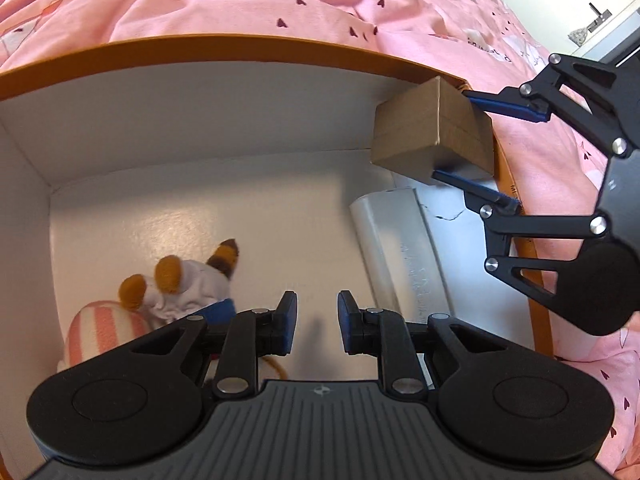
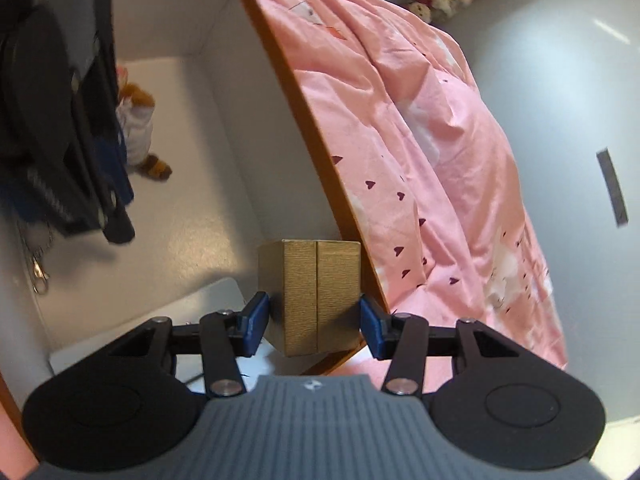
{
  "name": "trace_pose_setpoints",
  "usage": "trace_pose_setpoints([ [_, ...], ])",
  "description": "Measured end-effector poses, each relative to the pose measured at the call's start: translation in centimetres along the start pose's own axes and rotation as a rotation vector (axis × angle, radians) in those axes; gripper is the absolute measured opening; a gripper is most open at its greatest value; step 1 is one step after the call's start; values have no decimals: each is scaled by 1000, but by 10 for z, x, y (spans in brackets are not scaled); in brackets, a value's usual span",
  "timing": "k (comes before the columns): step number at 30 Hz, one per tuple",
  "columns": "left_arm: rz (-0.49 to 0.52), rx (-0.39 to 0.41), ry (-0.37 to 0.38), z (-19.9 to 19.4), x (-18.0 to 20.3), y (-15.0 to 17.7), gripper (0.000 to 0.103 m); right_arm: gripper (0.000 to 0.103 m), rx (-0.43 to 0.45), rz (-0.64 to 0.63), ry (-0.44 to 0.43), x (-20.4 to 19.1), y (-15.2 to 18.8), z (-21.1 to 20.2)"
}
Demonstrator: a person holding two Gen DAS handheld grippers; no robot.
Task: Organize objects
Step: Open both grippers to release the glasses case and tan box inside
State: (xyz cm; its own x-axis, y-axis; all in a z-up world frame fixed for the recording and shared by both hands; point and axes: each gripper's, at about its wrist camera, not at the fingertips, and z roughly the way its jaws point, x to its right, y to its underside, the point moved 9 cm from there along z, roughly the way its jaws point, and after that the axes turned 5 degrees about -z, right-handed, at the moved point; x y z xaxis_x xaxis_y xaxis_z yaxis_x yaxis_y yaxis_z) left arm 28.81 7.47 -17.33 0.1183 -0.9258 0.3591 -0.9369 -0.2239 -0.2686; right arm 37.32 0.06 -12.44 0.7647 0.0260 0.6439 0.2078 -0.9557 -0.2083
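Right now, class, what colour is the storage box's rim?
Orange rim; left wrist view shows it best.

Large open storage box (image 1: pixel 248 54): orange-brown rim and outer wall, plain white interior. Small rectangular cardboard carton (image 2: pixel 316 300): tan-brown, finely ribbed, one dark seam down the middle. Bed sheet (image 2: pixel 420 128): pink, printed with small dark maroon hearts and pale white patches. Soft plush toy (image 1: pixel 188 284): white body, orange-brown paws, brown-and-tan banded tail, blue garment; beside it a pink-and-white striped piece (image 1: pixel 104 328). Flat rectangular pack (image 1: pixel 400 248): silvery white, glossy. Both claws, left claw (image 1: pixel 317 322) and right claw (image 2: pixel 314 320): black linkages, blue pads, grey ribbed body. Floor (image 2: pixel 560 80): grey.
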Motion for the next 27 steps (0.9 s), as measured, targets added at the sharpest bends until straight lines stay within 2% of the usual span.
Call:
trace_pose_setpoints([
  [4, -15, 8, 26, -6, -1, 5, 24, 51, -15, -179, 64, -12, 4, 15],
  [9, -22, 35, 37, -12, -5, 8, 24, 50, -36, -238, 65, -16, 9, 32],
  [14, -14, 60, 43, -18, -1, 7, 24, 51, -53, -232, 41, -16, 6, 42],
  [20, -26, 57, 24, 10, 14, -16, 24, 51, -72, -239, 35, -22, 3, 46],
  [27, -31, 76, 36, -10, 12, -4, 24, 52, -65, -183, 38, -16, 1, 32],
])
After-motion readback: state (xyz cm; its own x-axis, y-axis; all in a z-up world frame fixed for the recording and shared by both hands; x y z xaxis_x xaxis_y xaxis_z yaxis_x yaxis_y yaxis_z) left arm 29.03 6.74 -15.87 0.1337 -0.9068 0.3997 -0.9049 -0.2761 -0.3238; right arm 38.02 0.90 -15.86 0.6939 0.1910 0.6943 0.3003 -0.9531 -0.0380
